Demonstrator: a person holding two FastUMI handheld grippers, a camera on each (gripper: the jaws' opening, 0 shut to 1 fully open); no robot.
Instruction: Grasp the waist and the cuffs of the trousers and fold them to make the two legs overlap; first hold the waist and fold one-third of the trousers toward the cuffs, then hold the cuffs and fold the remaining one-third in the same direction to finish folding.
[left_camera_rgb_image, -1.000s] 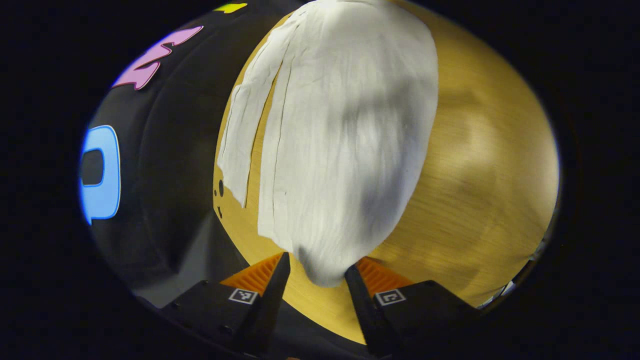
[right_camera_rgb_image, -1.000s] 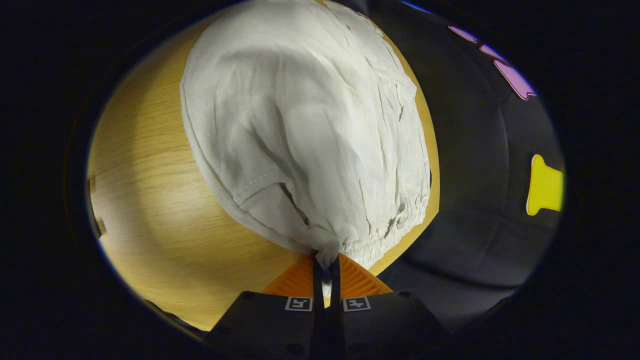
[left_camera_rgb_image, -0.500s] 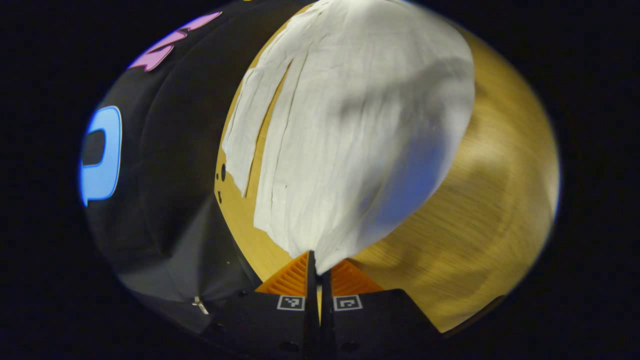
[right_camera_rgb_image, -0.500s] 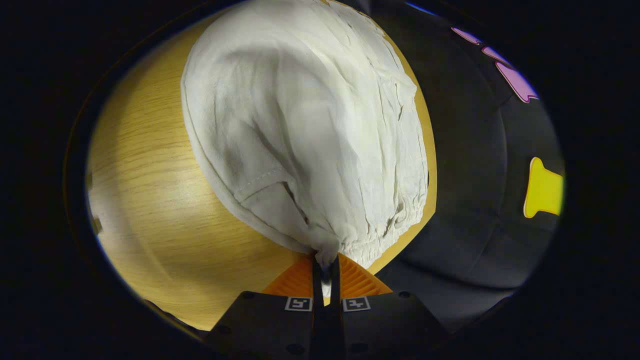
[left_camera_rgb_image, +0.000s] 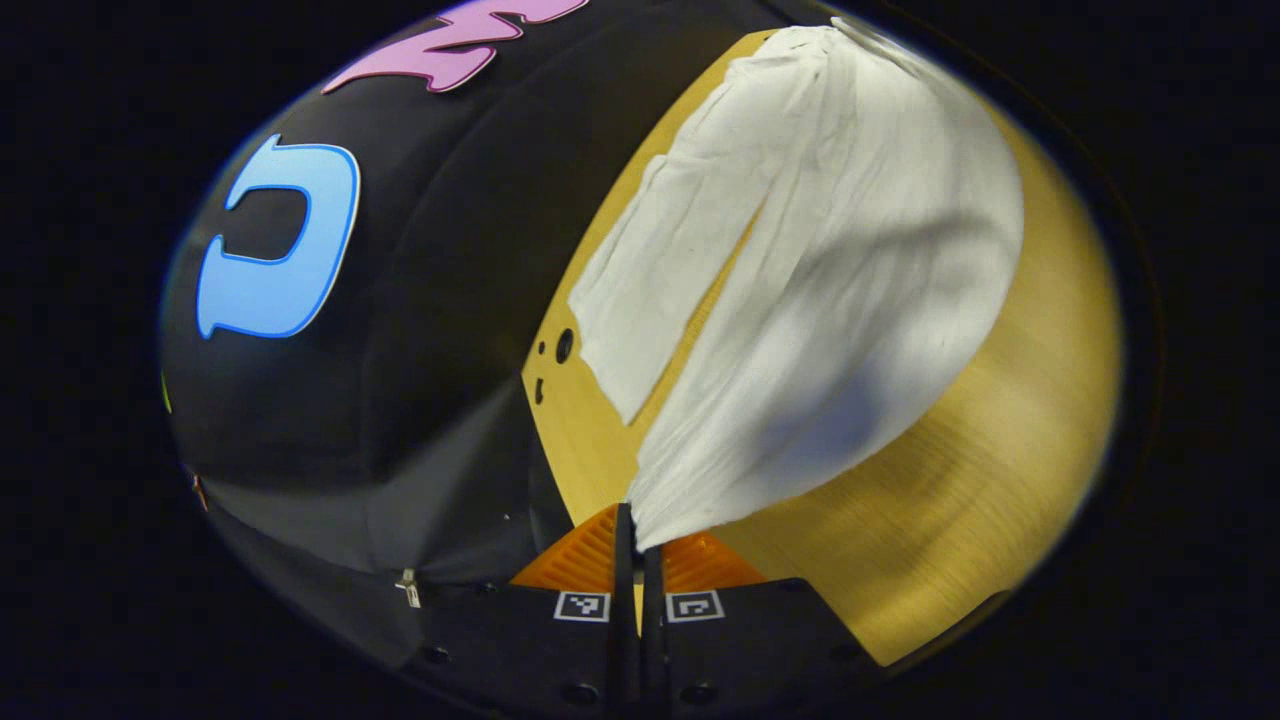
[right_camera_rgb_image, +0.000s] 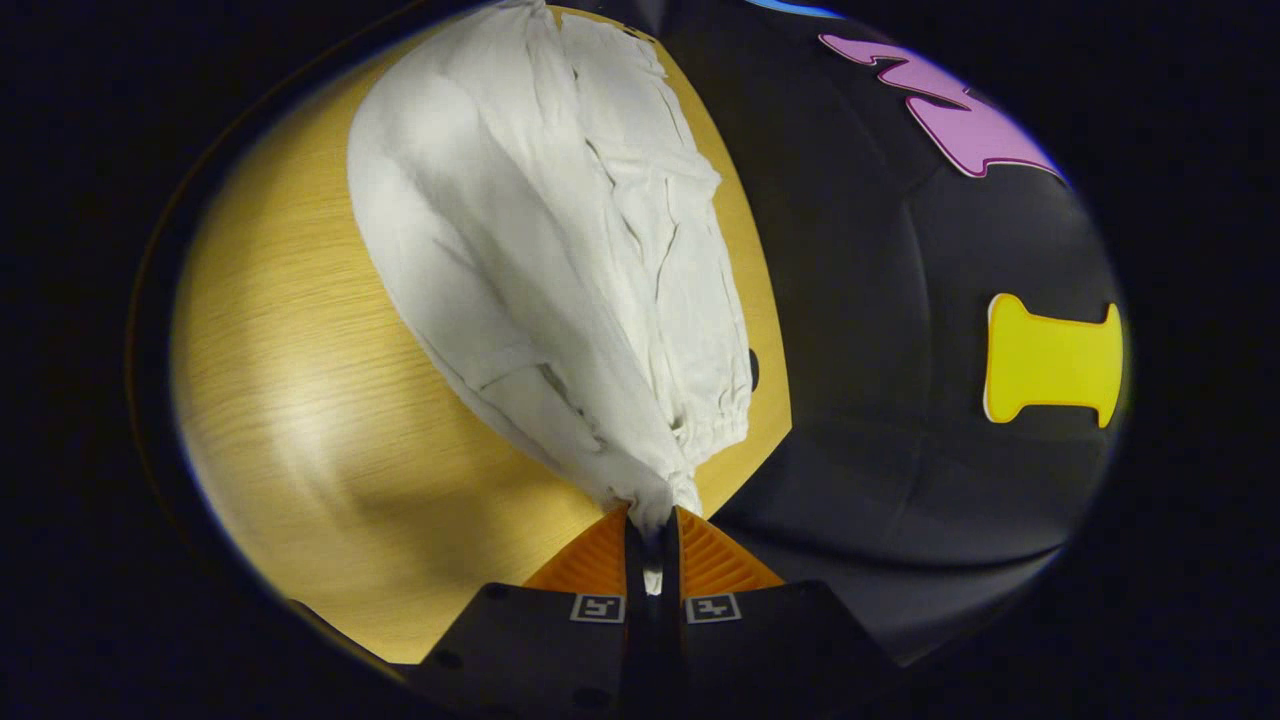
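Both grippers have lifted since a second ago. The left gripper (left_camera_rgb_image: 634, 520) (then spread) now pinches a cuff of the white trousers (left_camera_rgb_image: 840, 290); the right gripper (right_camera_rgb_image: 652, 520) still pinches the waist, cloth rising off the wooden table (right_camera_rgb_image: 300, 400).

One pair of white trousers (left_camera_rgb_image: 820, 260) lies on one wooden table (left_camera_rgb_image: 960, 520), with two legs visible. Two grippers, left gripper (left_camera_rgb_image: 637, 530) and right gripper (right_camera_rgb_image: 652, 530)
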